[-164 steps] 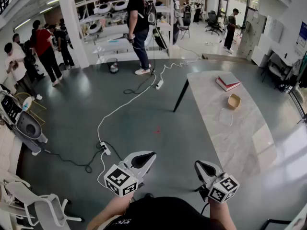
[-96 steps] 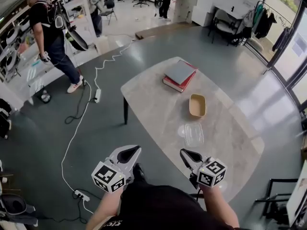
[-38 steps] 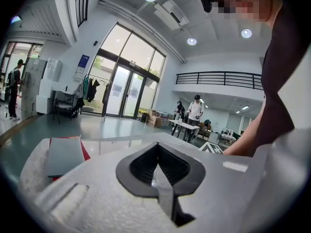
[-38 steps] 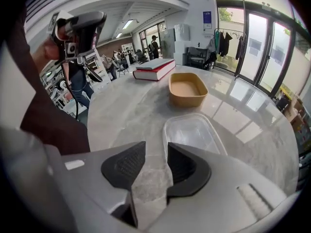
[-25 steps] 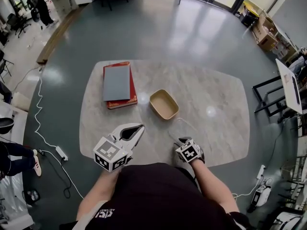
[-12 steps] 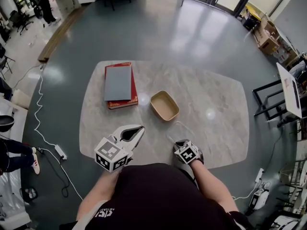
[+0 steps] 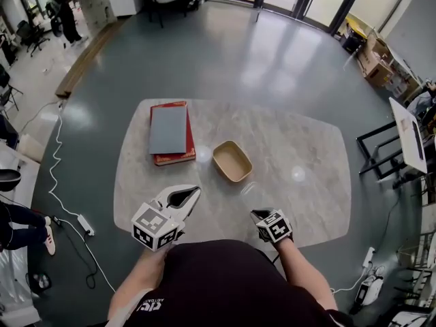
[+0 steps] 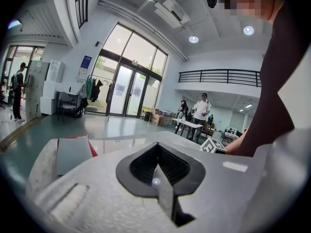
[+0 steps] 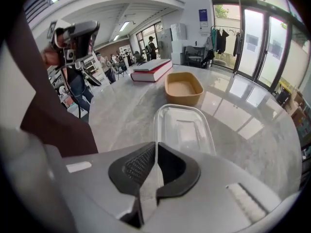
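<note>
My right gripper (image 7: 258, 214) (image 9: 156, 147) is shut on the near rim of a clear plastic lid (image 9: 182, 126), which juts forward over the marble table (image 7: 306, 148). In the head view the lid (image 7: 247, 189) shows only faintly. Just beyond it sits a tan tray (image 7: 232, 161) (image 9: 183, 87), empty. A grey-covered red book (image 7: 169, 132) (image 9: 153, 68) (image 8: 72, 153) lies at the table's far left. My left gripper (image 7: 192, 191) (image 8: 156, 149) hovers over the table's near-left part, shut with nothing between its jaws.
A white cable (image 7: 60, 182) and a power strip (image 7: 86, 225) lie on the grey floor left of the table. A black frame stand (image 7: 380, 142) is at the right. People stand far off at the upper left (image 7: 60, 5).
The right gripper's jaws, apart 1.5 s ago with the lid flat on the table ahead, have shut on the lid's rim. The left gripper has hardly moved.
</note>
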